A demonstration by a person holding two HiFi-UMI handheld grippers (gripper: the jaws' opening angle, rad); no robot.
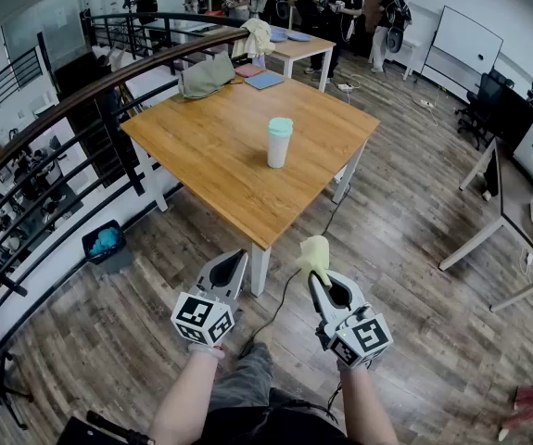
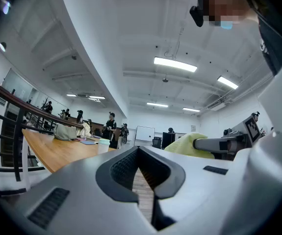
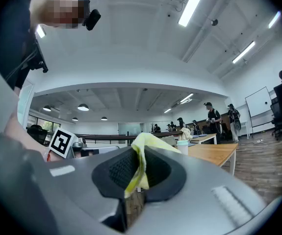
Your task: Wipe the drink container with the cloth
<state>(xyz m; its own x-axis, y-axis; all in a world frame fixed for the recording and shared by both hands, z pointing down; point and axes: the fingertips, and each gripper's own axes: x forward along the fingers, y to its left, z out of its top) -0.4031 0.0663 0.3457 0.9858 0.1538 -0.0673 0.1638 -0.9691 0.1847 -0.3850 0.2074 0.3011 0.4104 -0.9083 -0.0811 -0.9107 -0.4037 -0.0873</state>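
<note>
Nothing is being wiped yet, judging by how things are laid out. The drink container (image 1: pixel 279 143), white with a pale green lid, is left standing upright around the middle of the wooden table (image 1: pixel 201 170), well apart from both tools. Those are held back on the near side, short of the table's near corner.

The yellow cloth (image 1: pixel 314 259) is pinched by a lower fold in the right gripper (image 1: pixel 316 280), whose jaws are clamped down on it. That way the loose part is left sticking up, free for wiping. The left gripper (image 1: pixel 236 261) is closed tight with nothing in it, probably kept spare so the cup can be steadied.

Counted: one container, one cloth, two grippers. At the table's far left end, what looks like one grey-green bag (image 1: pixel 207 75) can be made out, though it's too small to be sure.
</note>
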